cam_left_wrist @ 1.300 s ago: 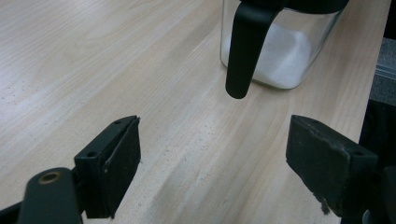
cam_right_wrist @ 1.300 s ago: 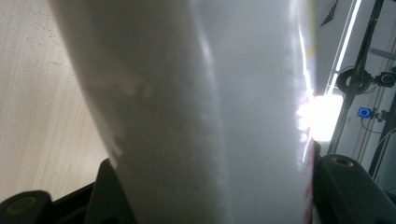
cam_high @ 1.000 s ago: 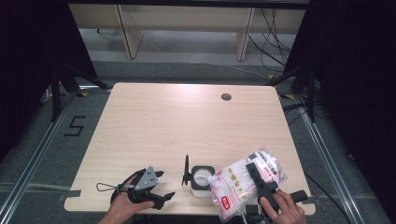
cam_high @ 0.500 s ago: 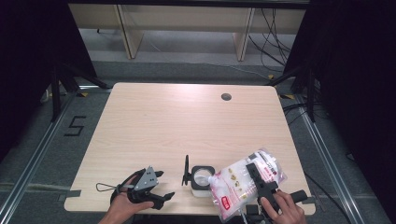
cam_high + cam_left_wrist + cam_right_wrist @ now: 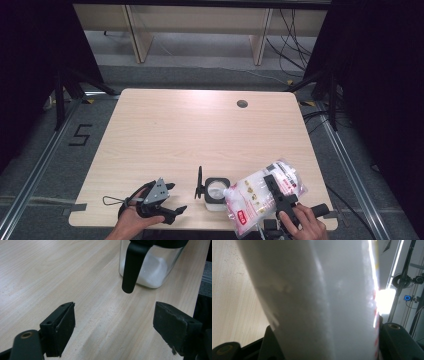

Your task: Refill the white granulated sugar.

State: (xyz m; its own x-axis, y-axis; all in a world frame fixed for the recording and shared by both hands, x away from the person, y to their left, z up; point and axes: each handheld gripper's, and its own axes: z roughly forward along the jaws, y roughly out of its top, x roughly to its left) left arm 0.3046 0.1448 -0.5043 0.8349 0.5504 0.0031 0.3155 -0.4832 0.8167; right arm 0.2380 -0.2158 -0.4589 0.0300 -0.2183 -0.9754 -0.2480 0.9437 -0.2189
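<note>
Near front table edge [image 5: 100, 220] — refill pouch [image 5: 262, 195] clamped in right gripper [image 5: 280, 197], tilted, spout over square glass jar [image 5: 216, 192] part-filled with white granules. Left gripper [image 5: 167, 200] wide, empty, resting beside jar. Keep spout centred, tilt gently — avoid spill.

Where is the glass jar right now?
High view: the glass jar stands near the table's front edge, between the left tool and the refill pouch tilted over it.

White translucent pouch [image 5: 322, 297] clamped between the right hand-held gripper [image 5: 324, 345] jaws, wooden table [image 5: 229, 290] at left
</note>
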